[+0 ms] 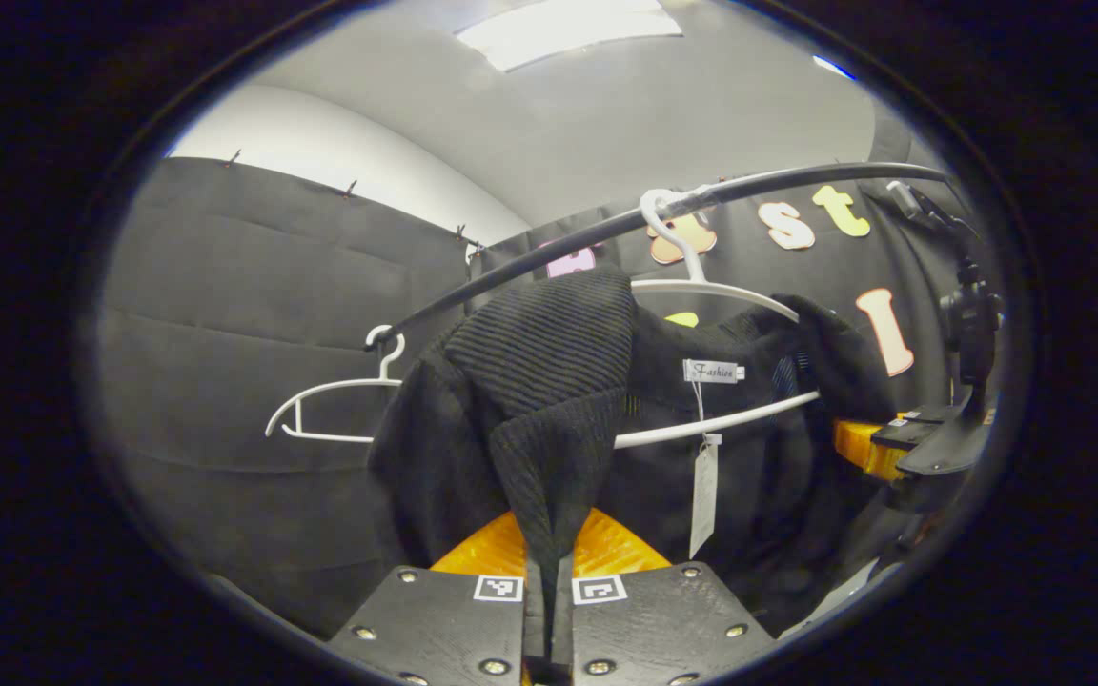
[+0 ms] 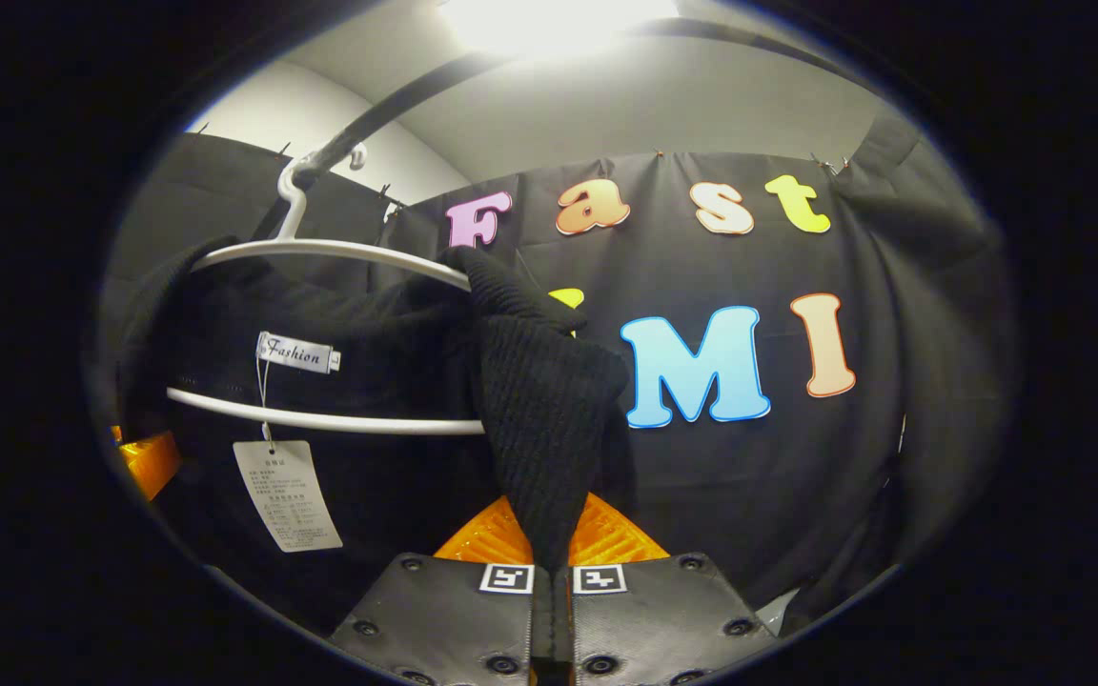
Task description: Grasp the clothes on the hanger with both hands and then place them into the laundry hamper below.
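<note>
Both grippers are clamped on the same black knit garment [image 1: 549,381]: our left gripper [image 1: 549,581] has its fingers closed together on a pinched fold of ribbed cloth at one shoulder, and our right gripper [image 2: 549,572] is closed the same way on a fold at the other shoulder; in the left gripper view the right gripper also shows far off at the right edge. We judge the grasp done and the lift-off in hand; the garment hangs on the white hanger [image 1: 701,286], whose hook sits over the dark rail [image 1: 530,262], so we should raise both shoulders together, up and towards us, to slip the cloth off the hanger's arms without dragging the hook along the rail; pulling one side first would likely tip the hanger and snag the neckline. The knit is soft, thick and ribbed, drapes in heavy folds and will stretch under a pinch, so a deep bite of cloth matters more than force. A small woven label [image 2: 296,354] sits at the collar and a paper tag [image 2: 287,495] dangles from it on a thread; it could catch on the hanger's lower bar. A second, bare white hanger [image 1: 330,410] hangs farther left along the rail.
</note>
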Action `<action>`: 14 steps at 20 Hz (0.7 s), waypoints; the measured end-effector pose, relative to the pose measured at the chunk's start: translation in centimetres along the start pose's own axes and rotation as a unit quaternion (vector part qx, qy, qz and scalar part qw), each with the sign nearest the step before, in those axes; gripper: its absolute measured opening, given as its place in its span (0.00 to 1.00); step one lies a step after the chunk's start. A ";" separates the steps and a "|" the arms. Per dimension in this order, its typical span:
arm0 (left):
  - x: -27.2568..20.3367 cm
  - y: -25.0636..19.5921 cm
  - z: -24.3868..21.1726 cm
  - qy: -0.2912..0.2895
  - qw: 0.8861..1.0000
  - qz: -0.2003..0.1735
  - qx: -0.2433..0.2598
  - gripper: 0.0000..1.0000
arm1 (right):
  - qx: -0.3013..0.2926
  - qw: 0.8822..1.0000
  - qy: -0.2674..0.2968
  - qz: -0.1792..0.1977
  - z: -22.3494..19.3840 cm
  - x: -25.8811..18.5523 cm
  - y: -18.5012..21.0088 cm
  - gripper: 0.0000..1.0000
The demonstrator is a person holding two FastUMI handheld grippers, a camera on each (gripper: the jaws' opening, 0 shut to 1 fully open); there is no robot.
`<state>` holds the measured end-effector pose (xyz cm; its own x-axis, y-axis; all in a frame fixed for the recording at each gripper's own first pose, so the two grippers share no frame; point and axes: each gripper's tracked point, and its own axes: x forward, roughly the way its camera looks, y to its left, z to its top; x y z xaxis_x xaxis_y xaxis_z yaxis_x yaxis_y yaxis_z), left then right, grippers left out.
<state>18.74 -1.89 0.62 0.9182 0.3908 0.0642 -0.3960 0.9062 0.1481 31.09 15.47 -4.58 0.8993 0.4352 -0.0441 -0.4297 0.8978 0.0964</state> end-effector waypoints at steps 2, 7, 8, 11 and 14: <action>-0.9 0.7 0.6 -0.004 1.000 0.006 0.003 0.02 | 0.005 1.000 -0.015 -0.014 1.0 -0.3 -1.0 0.01; -2.8 3.1 3.0 -0.019 1.000 0.019 0.005 0.02 | -0.001 0.998 -0.039 -0.042 2.8 -0.7 -3.2 0.01; -3.0 3.6 3.6 -0.024 0.999 0.024 0.006 0.04 | -0.002 0.998 -0.046 -0.048 3.2 -0.6 -3.7 0.01; -3.7 4.9 5.4 -0.041 0.998 0.036 0.010 0.02 | -0.011 0.996 -0.066 -0.064 4.6 -0.6 -4.9 0.01; -4.3 6.5 7.4 -0.058 0.997 0.049 0.016 0.02 | -0.017 0.994 -0.083 -0.075 5.7 -0.4 -5.7 0.01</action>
<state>12.27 1.12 8.58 0.8701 0.4533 0.1935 -0.4846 0.8585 0.1677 33.66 9.81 0.58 0.9534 0.2814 0.1091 -0.2895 0.9548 0.0671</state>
